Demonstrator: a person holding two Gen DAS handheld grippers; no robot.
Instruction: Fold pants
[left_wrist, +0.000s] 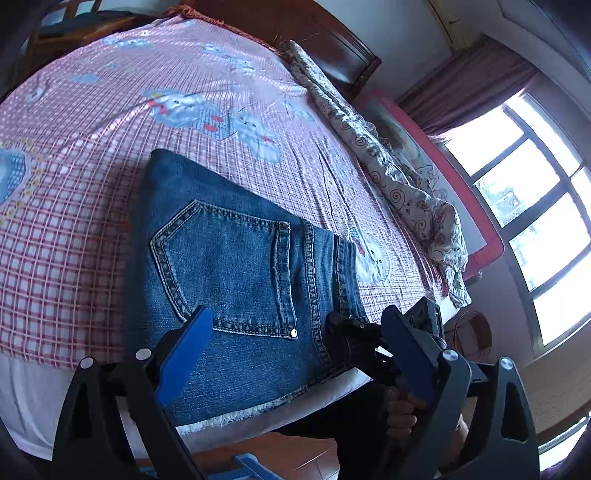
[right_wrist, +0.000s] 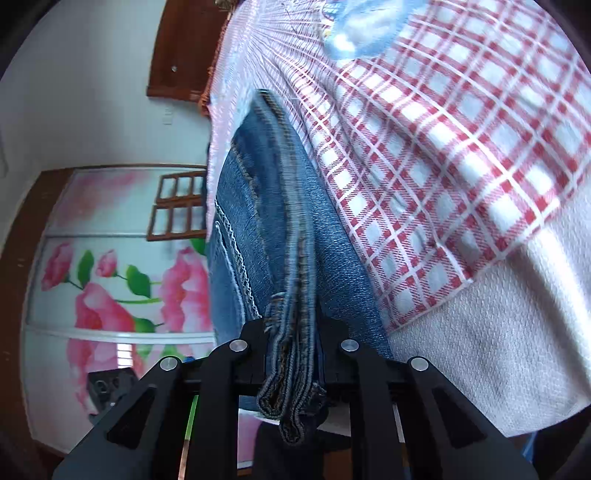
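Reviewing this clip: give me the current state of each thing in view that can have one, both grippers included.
jeans: folded, back pocket up, flat at the bed's near edge.
left hand-held gripper: open, above the jeans, holding nothing.
right hand-held gripper: shut on the jeans' stacked edge.
checked bedsheet: spread flat over the bed.
patterned blanket: bunched along the far side.
curtain: drawn aside, window uncovered.

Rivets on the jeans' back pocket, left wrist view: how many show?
2. One rivet sits at the pocket's far corner, the other at the near corner. Any others may be hidden.
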